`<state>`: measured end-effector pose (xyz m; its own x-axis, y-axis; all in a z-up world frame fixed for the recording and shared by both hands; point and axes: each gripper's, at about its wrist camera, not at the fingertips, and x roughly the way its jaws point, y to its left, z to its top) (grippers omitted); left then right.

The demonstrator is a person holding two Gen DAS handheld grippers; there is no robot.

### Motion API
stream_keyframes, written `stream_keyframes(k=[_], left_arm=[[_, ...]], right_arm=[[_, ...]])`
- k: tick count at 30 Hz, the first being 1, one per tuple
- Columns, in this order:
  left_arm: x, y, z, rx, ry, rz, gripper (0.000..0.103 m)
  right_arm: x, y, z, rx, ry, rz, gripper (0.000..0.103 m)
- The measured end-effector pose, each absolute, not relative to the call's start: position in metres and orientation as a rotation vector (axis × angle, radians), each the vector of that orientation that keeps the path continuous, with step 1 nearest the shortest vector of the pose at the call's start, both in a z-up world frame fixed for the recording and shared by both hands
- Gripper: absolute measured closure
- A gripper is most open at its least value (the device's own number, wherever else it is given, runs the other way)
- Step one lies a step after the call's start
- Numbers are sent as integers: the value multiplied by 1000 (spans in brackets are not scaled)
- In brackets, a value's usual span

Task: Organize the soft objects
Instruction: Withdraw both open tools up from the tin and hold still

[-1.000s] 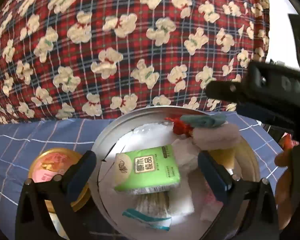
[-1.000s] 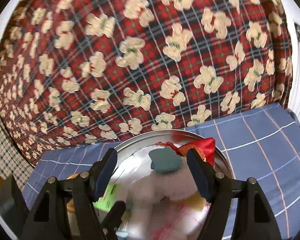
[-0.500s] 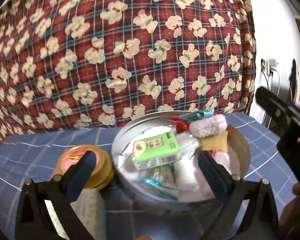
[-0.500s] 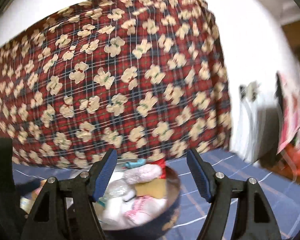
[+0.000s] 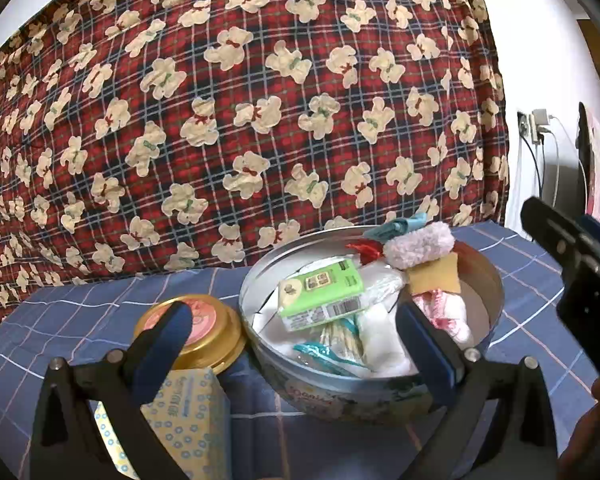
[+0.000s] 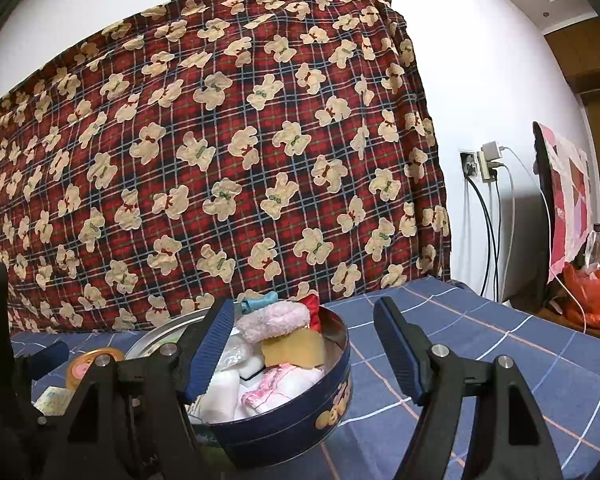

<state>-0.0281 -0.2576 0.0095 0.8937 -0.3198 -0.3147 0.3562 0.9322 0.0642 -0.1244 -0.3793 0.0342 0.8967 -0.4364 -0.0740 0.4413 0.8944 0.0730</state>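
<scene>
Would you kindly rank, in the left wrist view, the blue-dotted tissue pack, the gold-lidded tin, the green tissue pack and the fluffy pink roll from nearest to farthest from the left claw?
1. Blue-dotted tissue pack: right behind the left claw's left finger.
2. Gold-lidded tin: just beyond it, left of the round tin.
3. Green tissue pack: inside the round tin, centre.
4. Fluffy pink roll: at the tin's far side.

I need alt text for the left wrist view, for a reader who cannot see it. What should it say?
A round tin on a blue checked cloth holds soft things: a green tissue pack, a fluffy pink roll and a yellow sponge. The left gripper stands before it, jaws open and empty. A bear-print red plaid blanket hangs behind.
</scene>
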Motion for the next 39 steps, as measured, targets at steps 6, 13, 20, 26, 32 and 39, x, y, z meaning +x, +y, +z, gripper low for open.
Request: stream_keyframes(k=[6, 13, 20, 26, 32, 39], left_arm=[[-30, -256, 9, 112, 303, -347, 0], [-29, -256, 10, 111, 304, -345, 0], [-31, -256, 9, 112, 311, -354, 0], [-30, -255, 8, 86, 339, -358, 0], [-29, -254, 8, 87, 336, -360, 0], [-30, -255, 9, 86, 329, -373, 0]], right_arm=[[-124, -377, 34, 76, 57, -456, 29], [-124, -377, 34, 77, 58, -462, 29], [-124, -377, 34, 77, 59, -461, 29], [-124, -376, 34, 73, 55, -460, 29], [-124, -376, 33, 72, 58, -460, 29], [-123, -376, 33, 70, 58, -461, 29]])
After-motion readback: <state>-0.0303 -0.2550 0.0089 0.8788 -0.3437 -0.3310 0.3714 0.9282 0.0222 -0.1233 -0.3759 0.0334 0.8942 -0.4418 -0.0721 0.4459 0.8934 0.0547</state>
